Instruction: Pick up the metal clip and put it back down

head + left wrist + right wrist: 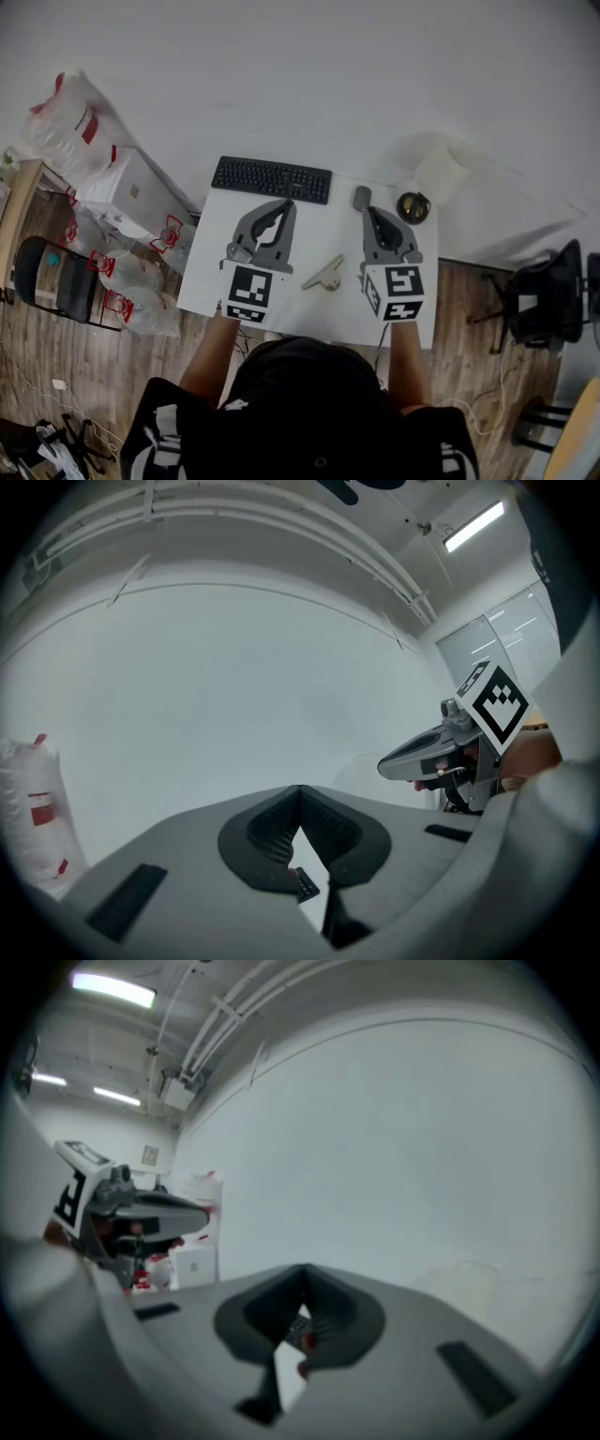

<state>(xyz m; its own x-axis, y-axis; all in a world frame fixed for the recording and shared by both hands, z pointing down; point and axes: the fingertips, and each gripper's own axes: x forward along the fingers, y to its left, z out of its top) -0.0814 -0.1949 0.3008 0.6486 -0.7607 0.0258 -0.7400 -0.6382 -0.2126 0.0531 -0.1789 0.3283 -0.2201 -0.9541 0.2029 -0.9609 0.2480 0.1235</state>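
The metal clip (323,275), pale and angular, lies on the white table (211,272) between my two grippers, touched by neither. My left gripper (284,203) is held to the clip's left, fingertips together, nothing in it. To the clip's right, my right gripper (368,212) is likewise shut and empty. In the left gripper view the left gripper (300,790) is tilted up at the white wall, and the right gripper (441,752) shows off to the side. The right gripper view shows the shut right gripper (305,1269) and the left gripper (131,1211). Neither gripper view shows the clip.
A black keyboard (272,178) lies along the table's far edge, with a grey mouse (362,198) and a dark round object (412,206) to its right. Plastic bags (66,117) and a chair (56,281) stand on the left, another chair (539,300) on the right.
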